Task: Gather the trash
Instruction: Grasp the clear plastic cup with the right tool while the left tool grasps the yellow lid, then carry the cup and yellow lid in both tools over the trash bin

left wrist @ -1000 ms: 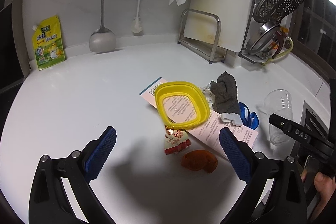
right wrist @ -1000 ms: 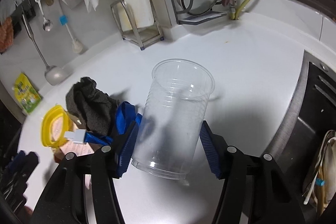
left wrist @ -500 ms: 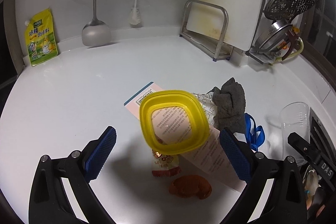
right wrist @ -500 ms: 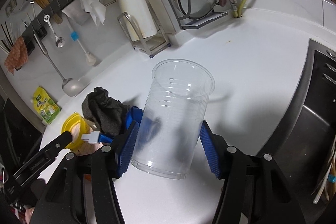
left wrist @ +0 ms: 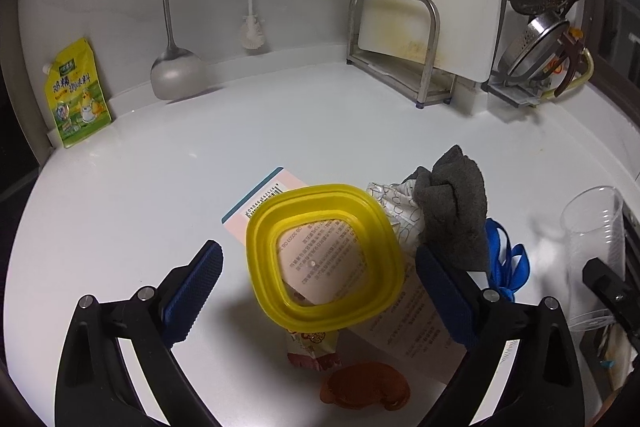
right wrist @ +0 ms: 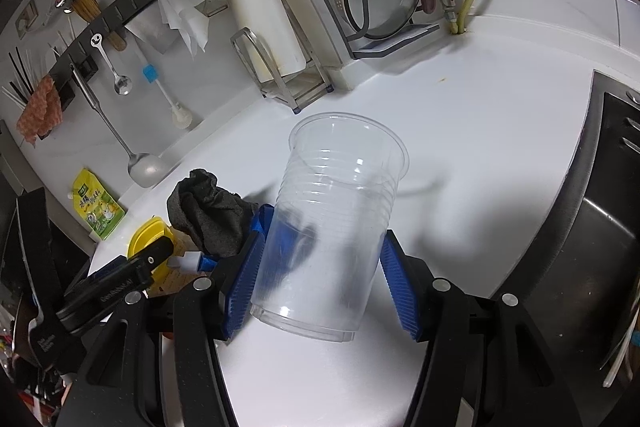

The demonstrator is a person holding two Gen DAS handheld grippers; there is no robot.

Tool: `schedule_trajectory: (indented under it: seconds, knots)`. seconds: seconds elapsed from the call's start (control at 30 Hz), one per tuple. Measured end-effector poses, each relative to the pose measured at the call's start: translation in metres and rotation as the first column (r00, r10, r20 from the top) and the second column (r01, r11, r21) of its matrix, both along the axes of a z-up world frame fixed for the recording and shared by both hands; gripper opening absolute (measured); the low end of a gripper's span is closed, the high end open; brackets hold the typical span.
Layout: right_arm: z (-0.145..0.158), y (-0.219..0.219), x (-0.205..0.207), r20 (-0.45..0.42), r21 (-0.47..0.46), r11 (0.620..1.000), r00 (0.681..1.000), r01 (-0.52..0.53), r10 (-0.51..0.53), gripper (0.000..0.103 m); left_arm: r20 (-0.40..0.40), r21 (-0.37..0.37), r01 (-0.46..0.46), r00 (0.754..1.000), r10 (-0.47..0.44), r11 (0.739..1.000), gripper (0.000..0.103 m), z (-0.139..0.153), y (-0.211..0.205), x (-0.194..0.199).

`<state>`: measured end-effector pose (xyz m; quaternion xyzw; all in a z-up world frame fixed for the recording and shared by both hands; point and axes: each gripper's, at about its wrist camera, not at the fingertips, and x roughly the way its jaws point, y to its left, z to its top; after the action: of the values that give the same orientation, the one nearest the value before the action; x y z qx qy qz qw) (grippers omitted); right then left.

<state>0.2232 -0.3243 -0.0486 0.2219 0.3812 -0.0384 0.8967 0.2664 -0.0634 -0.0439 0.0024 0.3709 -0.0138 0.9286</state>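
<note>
Right gripper is pinching a clear cup over the counter. Left gripper is hanging spread above a yellow lid lying on a leaflet.

Cup: clear, ribbed, glossy plastic. Yellow container: smooth, glossy plastic. Grey rag: matt, rough cloth. Leaflet: printed matt paper. Counter: smooth, glossy white. Ladle: brushed metal. Right gripper pads: blue, textured, matt.
</note>
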Motion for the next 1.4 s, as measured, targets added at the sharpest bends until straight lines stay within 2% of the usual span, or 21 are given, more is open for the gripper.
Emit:
schedule_trajectory:
  seconds: [0.07,0.33,0.47,0.57,0.73,0.93,1.23,1.4]
  knots:
    - [0.000,0.000,0.000,-0.001,-0.002,1.000,1.000,0.000,0.000,0.058,-0.007,0.008,0.006,1.000,-0.006,1.000,0.073,-0.001,-0.001,0.000]
    - [0.000,0.001,-0.001,0.001,-0.011,1.000,1.000,0.005,-0.005,0.058,0.029,0.002,0.005,1.000,-0.005,1.000,0.070,0.008,0.008,-0.008]
    - [0.002,0.002,-0.005,0.000,-0.019,1.000,1.000,0.000,0.000,0.058,0.069,0.000,0.022,0.997,-0.022,1.000,0.070,0.023,0.017,-0.024]
    - [0.009,0.006,-0.015,0.009,-0.042,0.999,1.000,-0.004,0.005,0.058,0.101,0.027,0.039,0.994,-0.042,0.999,0.070,0.032,0.019,-0.043]
    - [0.021,0.010,-0.048,0.016,-0.044,0.999,1.000,0.004,-0.004,0.058,0.134,0.050,0.073,0.988,-0.080,0.996,0.070,0.042,0.022,-0.089]
    - [0.034,0.026,-0.105,0.021,-0.050,0.999,1.000,0.006,-0.005,0.058,0.140,0.033,0.122,0.982,-0.126,0.992,0.070,0.046,0.023,-0.149]
    - [0.040,0.055,-0.191,0.013,-0.074,0.997,1.000,0.017,-0.016,0.058,0.147,0.014,0.189,0.971,-0.189,0.982,0.070,0.039,0.023,-0.233]
    - [0.033,0.071,-0.230,-0.005,-0.080,0.997,1.000,0.003,-0.004,0.058,0.126,-0.015,0.216,0.969,-0.213,0.976,0.070,0.027,0.024,-0.262]
